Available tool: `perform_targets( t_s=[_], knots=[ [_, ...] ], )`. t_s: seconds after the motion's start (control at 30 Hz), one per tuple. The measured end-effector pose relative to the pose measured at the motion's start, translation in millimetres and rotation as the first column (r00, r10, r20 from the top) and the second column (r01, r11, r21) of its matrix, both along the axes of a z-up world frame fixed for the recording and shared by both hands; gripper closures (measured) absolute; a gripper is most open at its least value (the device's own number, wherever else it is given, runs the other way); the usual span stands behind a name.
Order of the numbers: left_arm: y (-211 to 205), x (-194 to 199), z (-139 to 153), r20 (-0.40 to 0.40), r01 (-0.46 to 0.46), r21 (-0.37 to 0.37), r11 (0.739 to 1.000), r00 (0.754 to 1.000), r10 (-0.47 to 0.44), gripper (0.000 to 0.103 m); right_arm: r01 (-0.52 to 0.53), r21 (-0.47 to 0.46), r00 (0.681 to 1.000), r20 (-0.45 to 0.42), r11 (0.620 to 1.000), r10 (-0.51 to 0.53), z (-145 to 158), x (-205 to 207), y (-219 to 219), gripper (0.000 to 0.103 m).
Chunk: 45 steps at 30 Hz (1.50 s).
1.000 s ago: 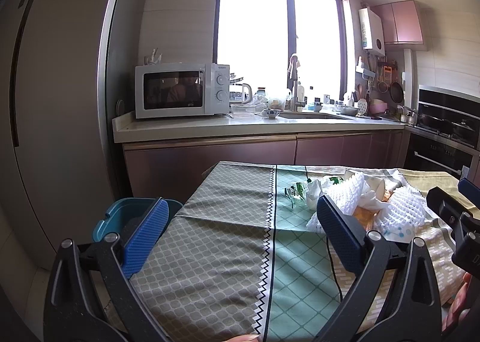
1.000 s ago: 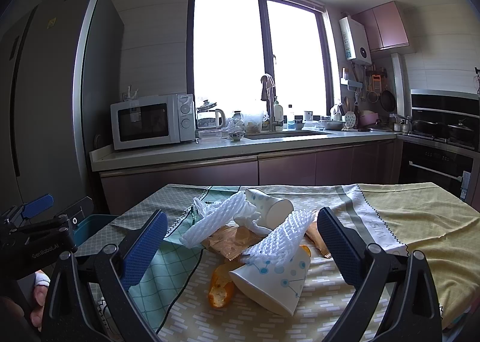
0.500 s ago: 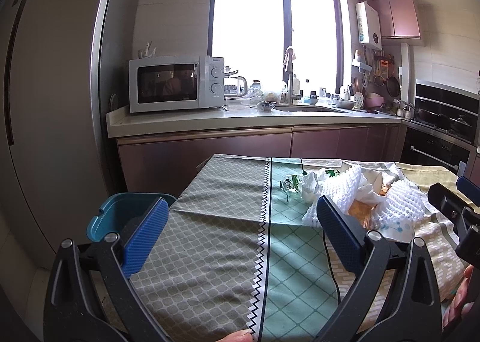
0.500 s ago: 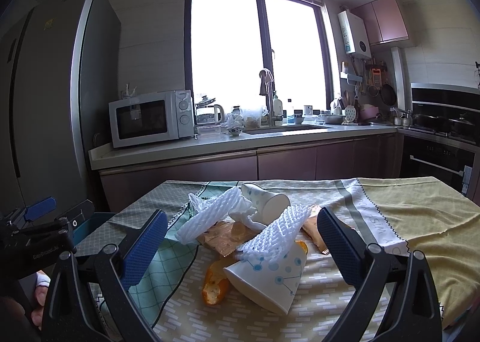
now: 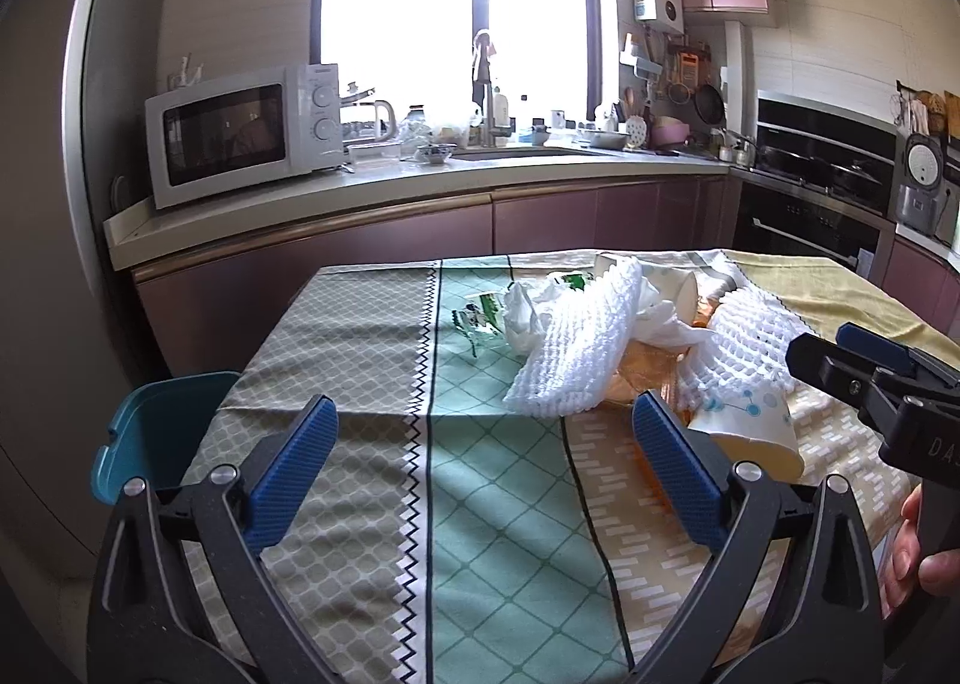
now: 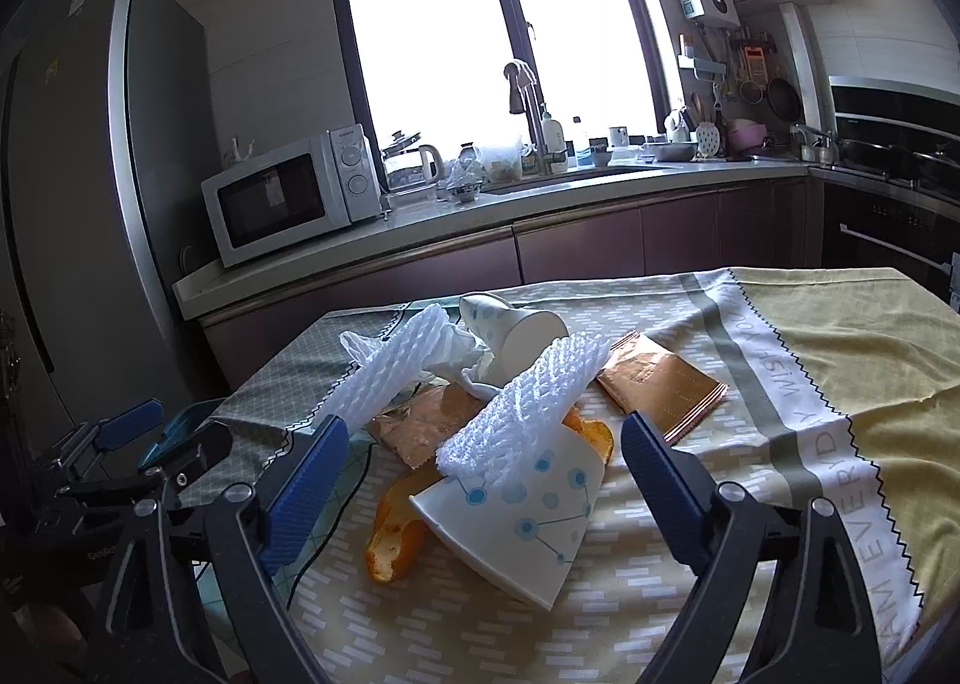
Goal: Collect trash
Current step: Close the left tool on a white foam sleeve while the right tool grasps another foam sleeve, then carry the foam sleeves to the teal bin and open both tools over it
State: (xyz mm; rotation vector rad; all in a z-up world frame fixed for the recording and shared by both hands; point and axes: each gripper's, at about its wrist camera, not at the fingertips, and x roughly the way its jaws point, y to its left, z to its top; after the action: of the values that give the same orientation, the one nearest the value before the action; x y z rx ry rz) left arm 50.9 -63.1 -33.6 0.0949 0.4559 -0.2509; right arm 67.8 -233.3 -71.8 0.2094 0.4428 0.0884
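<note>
A heap of trash lies on the clothed table [image 6: 840,372]. Nearest me is a tipped paper cup with blue dots [image 6: 522,522], a white foam net [image 6: 528,402] across it and orange peel [image 6: 396,528] under its left side. Behind lie a second foam net [image 6: 390,372], a second cup [image 6: 516,324], crumpled plastic [image 5: 528,312] and copper wrappers [image 6: 660,384]. My right gripper [image 6: 483,480] straddles the near cup without touching it, and its jaws are closing. My left gripper [image 5: 480,462] stands open over bare cloth, left of the heap.
A teal bin [image 5: 162,426] stands on the floor by the table's left corner. Beyond the table runs a counter with a microwave [image 5: 240,132], kettle and sink. A fridge [image 6: 72,204] rises at left, an oven [image 5: 828,186] at right.
Both grippers have moved forward and lower toward the trash heap, which now looks larger. The right gripper's fingers stand slightly closer together around the near cup.
</note>
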Motion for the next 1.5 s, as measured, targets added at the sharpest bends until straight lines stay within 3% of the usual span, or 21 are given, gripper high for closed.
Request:
perform_targets(
  t_s=[0.2,0.37,0.53,0.63,0.8,1.07,1.3,1.5],
  knots=[
    [-32.1,29.5,-12.1,-0.036,0.098,0.047,0.994,0.995,-0.097,0.017,-0.027,0.055,0.998,-0.06,0.998,0.031,-7.1,17.4,-5.7,0.034],
    [-47.7,52.3,-20.4,-0.063,0.132,0.068,0.989,0.99,-0.128,0.036,-0.033,0.108,0.994,-0.1,0.994,0.044,-15.1,23.8,-11.7,0.047],
    [-48.8,73.3,-28.9,-0.142,0.178,0.03,0.984,0.975,-0.172,0.076,-0.045,0.166,0.991,-0.114,0.985,0.064,-19.6,24.4,-19.6,0.068],
    [-45.7,81.1,-31.0,-0.159,0.2,-0.007,0.98,0.967,-0.198,0.088,-0.056,0.207,0.991,-0.111,0.977,0.08,-20.3,22.3,-23.8,0.082],
    [-33.7,78.7,-23.0,-0.15,0.228,-0.057,0.972,0.961,-0.235,0.09,-0.063,0.244,0.991,-0.097,0.968,0.089,-15.4,17.2,-28.9,0.092],
    [-2.4,48.9,4.4,-0.099,0.271,-0.136,0.953,0.953,-0.286,0.09,-0.108,0.213,0.993,-0.022,0.971,0.115,10.7,2.0,-22.5,0.093],
    [38.5,22.2,30.9,-0.041,0.248,-0.155,0.956,0.966,-0.257,0.09,-0.2,0.17,0.98,0.049,0.965,0.195,39.6,-6.1,2.8,0.093],
    [91.1,11.2,47.4,-0.008,0.176,-0.14,0.974,0.984,-0.179,0.09,-0.324,0.136,0.946,0.079,0.936,0.315,54.3,3.0,45.1,0.093]
  ],
)
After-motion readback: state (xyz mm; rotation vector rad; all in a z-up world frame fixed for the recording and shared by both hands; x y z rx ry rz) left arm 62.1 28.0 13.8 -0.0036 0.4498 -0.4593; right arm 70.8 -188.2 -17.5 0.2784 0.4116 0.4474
